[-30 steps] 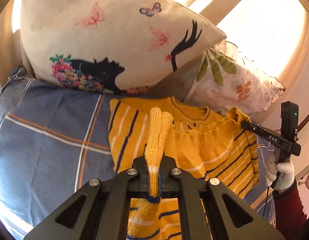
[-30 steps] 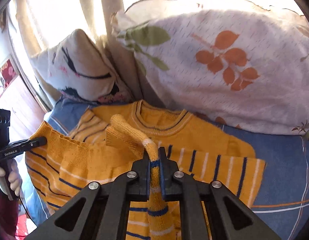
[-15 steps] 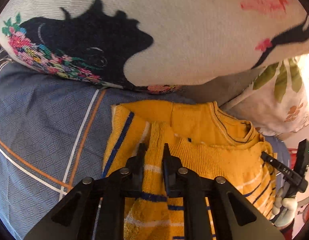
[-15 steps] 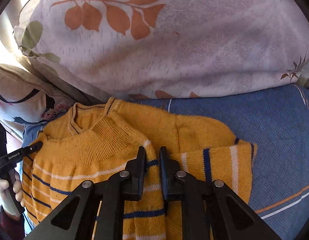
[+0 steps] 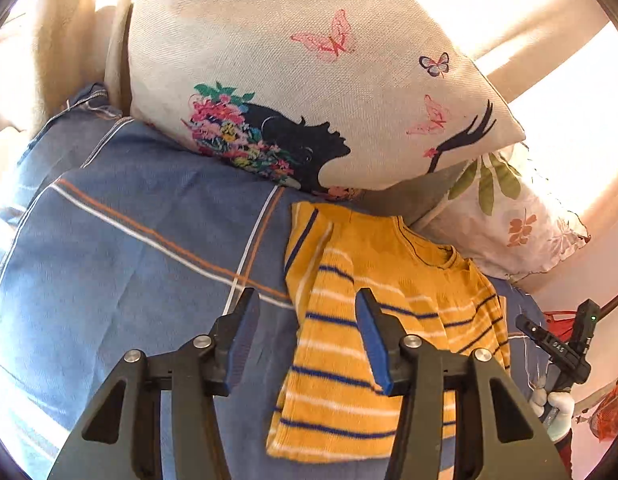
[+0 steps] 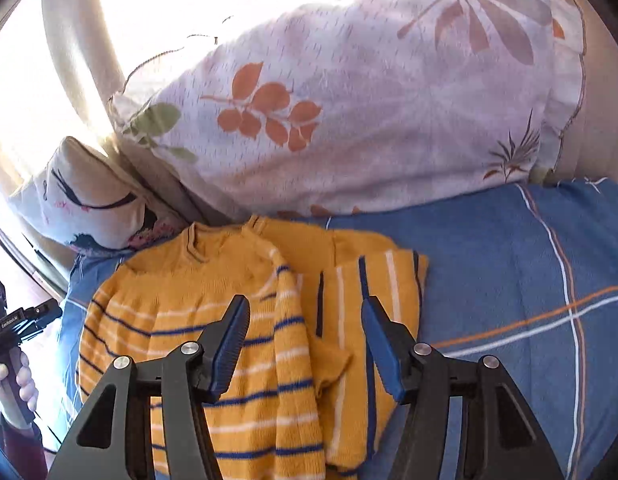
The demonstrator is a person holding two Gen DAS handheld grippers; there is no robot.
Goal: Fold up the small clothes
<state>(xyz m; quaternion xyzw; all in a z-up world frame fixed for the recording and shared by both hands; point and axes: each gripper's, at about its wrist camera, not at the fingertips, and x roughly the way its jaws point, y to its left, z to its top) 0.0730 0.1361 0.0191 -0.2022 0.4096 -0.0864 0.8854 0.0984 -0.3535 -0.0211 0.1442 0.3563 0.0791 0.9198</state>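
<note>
A small yellow knit sweater (image 5: 381, 316) with blue and white stripes lies folded on the blue checked bedsheet (image 5: 141, 248), its hem laid up near the collar. It also shows in the right wrist view (image 6: 245, 320). My left gripper (image 5: 307, 340) is open and empty, held above the sweater's left edge. My right gripper (image 6: 305, 344) is open and empty above the sweater's right side, where a folded sleeve (image 6: 373, 292) lies. The other hand-held gripper shows at the right edge of the left wrist view (image 5: 561, 348) and at the left edge of the right wrist view (image 6: 17, 320).
A cream cushion with a woman's silhouette and butterflies (image 5: 321, 92) and a white pillow with orange leaves (image 6: 369, 112) lean against the curtain right behind the sweater. Blue bedsheet (image 6: 529, 280) stretches to either side of the sweater.
Both grippers were shut on the sweater's hem and carried it up to the collar. They have opened, let go of it, and pulled back and up.
</note>
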